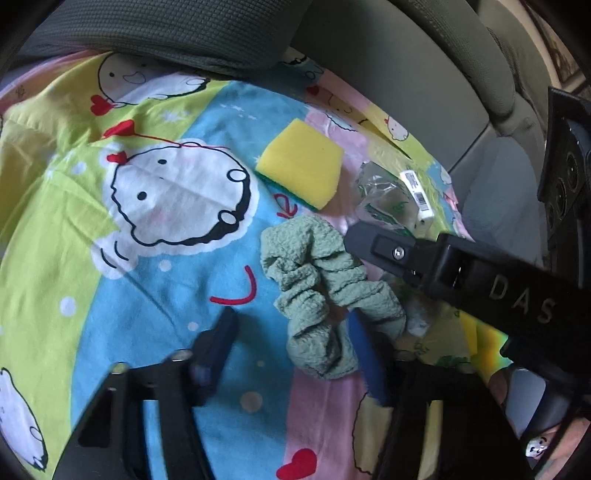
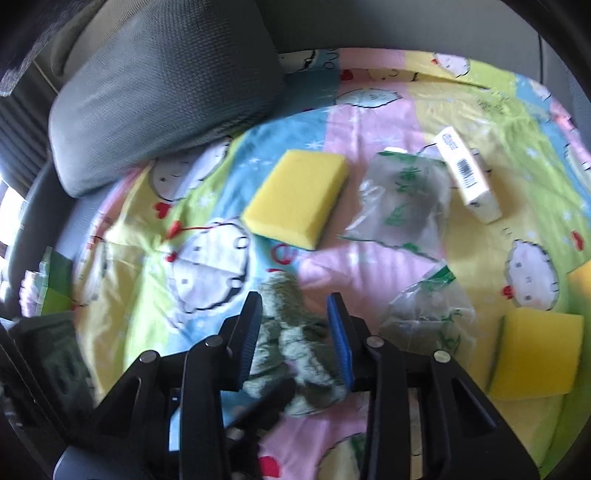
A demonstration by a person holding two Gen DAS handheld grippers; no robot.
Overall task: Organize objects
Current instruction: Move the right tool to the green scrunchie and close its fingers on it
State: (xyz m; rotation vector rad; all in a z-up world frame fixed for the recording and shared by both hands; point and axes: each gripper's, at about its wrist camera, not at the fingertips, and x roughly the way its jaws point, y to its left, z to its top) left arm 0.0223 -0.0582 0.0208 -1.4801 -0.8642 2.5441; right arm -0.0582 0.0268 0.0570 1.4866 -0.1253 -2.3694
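A green scrunchie (image 1: 325,299) lies on the cartoon-print cloth (image 1: 147,258). My left gripper (image 1: 295,332) is open, with the scrunchie's near end between its fingers. My right gripper (image 2: 295,325) is open around the same scrunchie (image 2: 291,354); its finger (image 1: 388,254) reaches in from the right in the left wrist view. A yellow sponge (image 1: 301,166) (image 2: 295,197), a clear plastic bag (image 1: 384,195) (image 2: 402,203) and a white barcoded box (image 1: 417,192) (image 2: 469,177) lie beyond. A second yellow sponge (image 2: 535,354) and another clear bag (image 2: 428,314) lie to the right.
A grey cushion (image 2: 162,92) (image 1: 166,29) rests at the cloth's far edge. Grey sofa upholstery (image 1: 406,74) rises behind and to the right. Some green and dark items (image 2: 55,291) sit at the left edge of the right wrist view.
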